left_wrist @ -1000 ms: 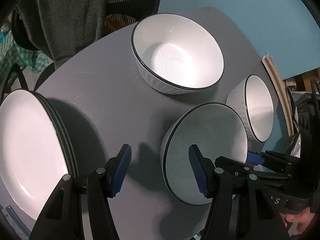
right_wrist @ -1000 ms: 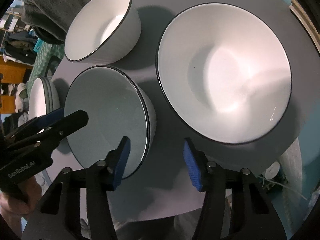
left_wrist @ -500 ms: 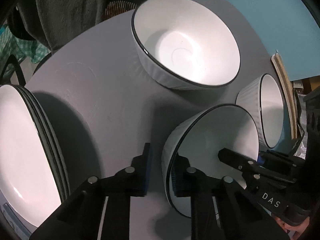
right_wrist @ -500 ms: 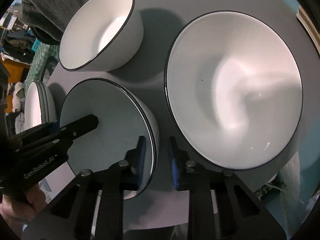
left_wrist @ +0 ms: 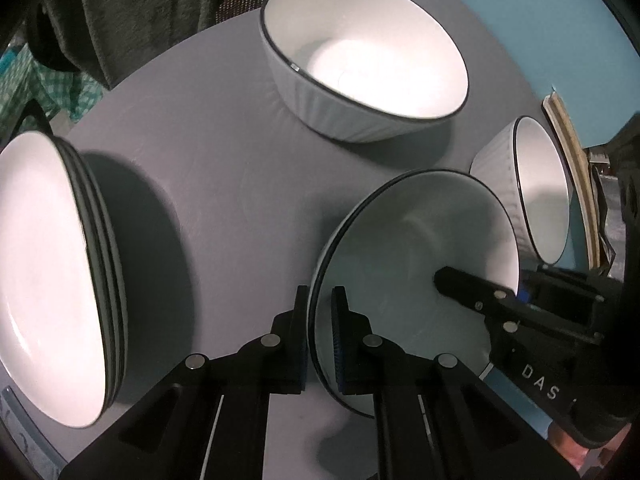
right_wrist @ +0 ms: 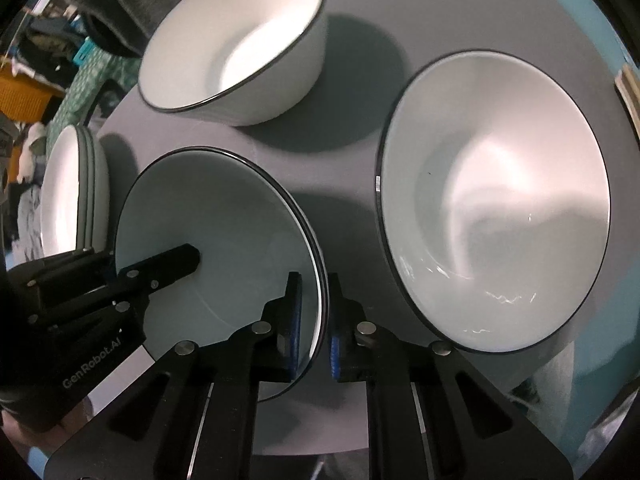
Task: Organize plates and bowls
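A white bowl with a dark rim (left_wrist: pixel 420 240) (right_wrist: pixel 224 220) sits on the grey round table (left_wrist: pixel 220 160). My left gripper (left_wrist: pixel 321 304) straddles its near-left rim, one pad inside and one outside. Its jaws are closing and press on the rim. On the opposite rim my right gripper (right_wrist: pixel 316 292) clamps in the same way, jaws closing, pads on the wall. Each gripper shows in the other's view, with one black finger (left_wrist: pixel 460 282) (right_wrist: pixel 168 264) reaching into the bowl.
Another white bowl (left_wrist: pixel 360 60) (right_wrist: pixel 240 40) stands farther back on the table. A further bowl (left_wrist: pixel 540 192) (right_wrist: pixel 500 200) sits close beside the held one. A stack of white plates (left_wrist: pixel 40 272) (right_wrist: pixel 64 192) lies at the left. A dark cloth hangs beyond the table.
Both grippers stood open over the bowl's rim a second ago. Both have since shut onto it, one on each side, and have come closer to the bowl.
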`<state>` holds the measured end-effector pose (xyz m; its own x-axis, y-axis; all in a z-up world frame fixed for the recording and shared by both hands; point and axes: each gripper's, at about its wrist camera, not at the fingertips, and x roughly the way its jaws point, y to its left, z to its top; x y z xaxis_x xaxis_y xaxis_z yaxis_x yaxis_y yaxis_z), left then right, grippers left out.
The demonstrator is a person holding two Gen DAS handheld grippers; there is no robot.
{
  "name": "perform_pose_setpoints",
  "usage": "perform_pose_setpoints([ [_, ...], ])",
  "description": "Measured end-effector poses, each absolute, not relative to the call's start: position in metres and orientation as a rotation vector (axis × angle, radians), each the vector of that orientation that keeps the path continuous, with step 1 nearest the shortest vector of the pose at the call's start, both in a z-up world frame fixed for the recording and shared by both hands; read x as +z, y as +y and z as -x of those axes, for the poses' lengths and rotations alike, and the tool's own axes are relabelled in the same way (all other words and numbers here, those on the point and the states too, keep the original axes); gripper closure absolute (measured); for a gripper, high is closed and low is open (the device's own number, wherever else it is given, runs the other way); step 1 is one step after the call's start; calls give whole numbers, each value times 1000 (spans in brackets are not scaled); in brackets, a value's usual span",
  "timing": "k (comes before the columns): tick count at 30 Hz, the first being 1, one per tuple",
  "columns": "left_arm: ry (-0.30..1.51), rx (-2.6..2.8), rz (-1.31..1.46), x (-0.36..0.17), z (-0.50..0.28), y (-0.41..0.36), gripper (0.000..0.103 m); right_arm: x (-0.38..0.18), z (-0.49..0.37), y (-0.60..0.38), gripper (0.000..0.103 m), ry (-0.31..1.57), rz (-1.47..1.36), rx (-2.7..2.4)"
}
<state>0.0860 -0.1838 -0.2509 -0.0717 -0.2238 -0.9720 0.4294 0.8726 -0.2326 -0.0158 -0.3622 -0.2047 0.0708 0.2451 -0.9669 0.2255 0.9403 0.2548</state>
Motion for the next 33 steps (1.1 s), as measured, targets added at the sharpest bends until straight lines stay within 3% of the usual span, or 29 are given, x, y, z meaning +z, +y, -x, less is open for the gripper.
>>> perform_pose_setpoints([
  [21,1618,-419,15,-245,-74,-152,94,-190,9,-358,94,1546,-263,113],
  [33,1596,-425,50,-206,-79,-152,94,-164,4,-363,95,1553,-275,123],
])
